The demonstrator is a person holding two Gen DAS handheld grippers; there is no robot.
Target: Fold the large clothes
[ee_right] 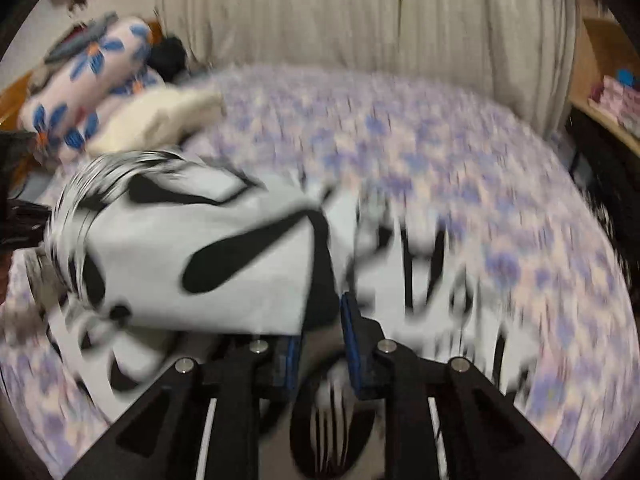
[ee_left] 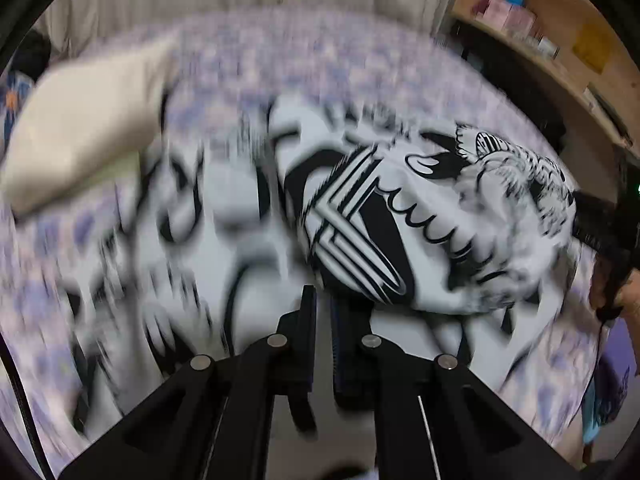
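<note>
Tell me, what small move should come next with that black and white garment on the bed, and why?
Probably lift both tools and draw them apart to spread the garment. It lies bunched on the floral bedspread, with cloth between the fingers of the left tool and the right tool. Folding seems to need it flat first.

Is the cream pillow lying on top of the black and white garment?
No. In the right wrist view the cream pillow lies on the flowered bedsheet beyond the black and white garment, not on it.
</note>
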